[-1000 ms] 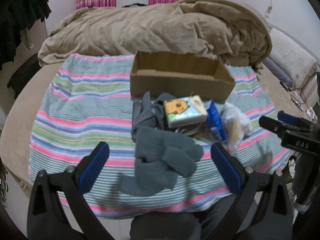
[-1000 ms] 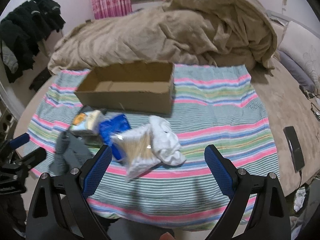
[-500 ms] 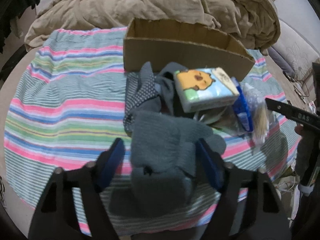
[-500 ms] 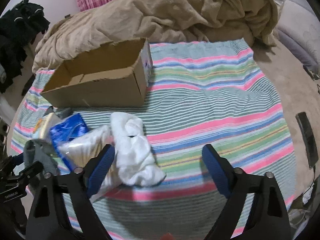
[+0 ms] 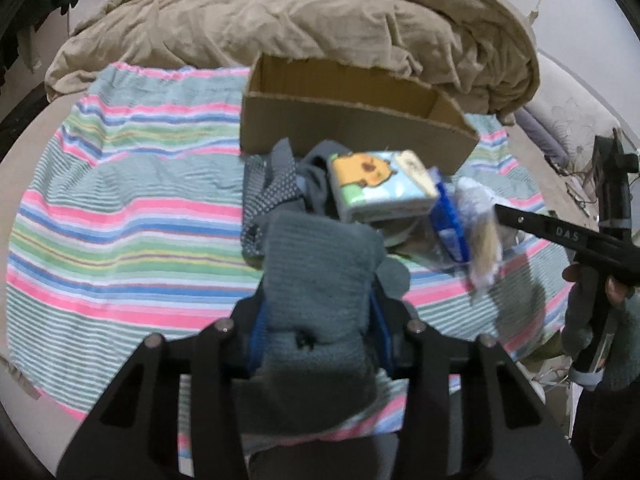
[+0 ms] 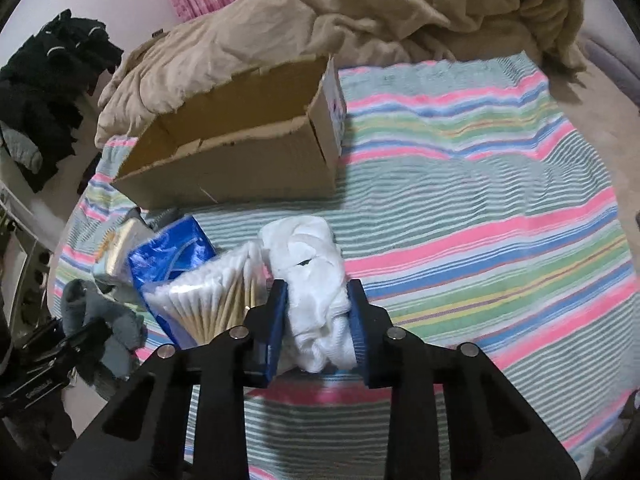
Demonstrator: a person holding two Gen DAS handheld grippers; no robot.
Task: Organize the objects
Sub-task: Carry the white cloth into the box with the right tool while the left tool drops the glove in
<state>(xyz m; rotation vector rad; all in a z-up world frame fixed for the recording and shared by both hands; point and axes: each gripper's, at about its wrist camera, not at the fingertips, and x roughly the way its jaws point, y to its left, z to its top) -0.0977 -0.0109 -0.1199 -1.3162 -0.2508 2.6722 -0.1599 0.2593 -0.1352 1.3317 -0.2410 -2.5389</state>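
An open cardboard box (image 5: 352,128) stands on a striped towel (image 5: 120,216), also in the right wrist view (image 6: 240,160). My left gripper (image 5: 318,320) is shut on a grey knitted glove (image 5: 316,276). My right gripper (image 6: 318,320) is shut on a white bundled cloth (image 6: 312,280). In front of the box lie a tissue pack with a cartoon print (image 5: 380,184), a blue packet (image 6: 172,256), a bag of cotton swabs (image 6: 212,300) and a dotted grey cloth (image 5: 272,196).
A crumpled beige duvet (image 5: 320,28) is heaped behind the box. A pillow (image 5: 572,120) lies at the right. Dark clothes (image 6: 48,92) hang at the left. The right half of the striped towel (image 6: 480,220) is bare.
Both grippers moved forward and closed: the left onto the grey glove, the right onto the white cloth.
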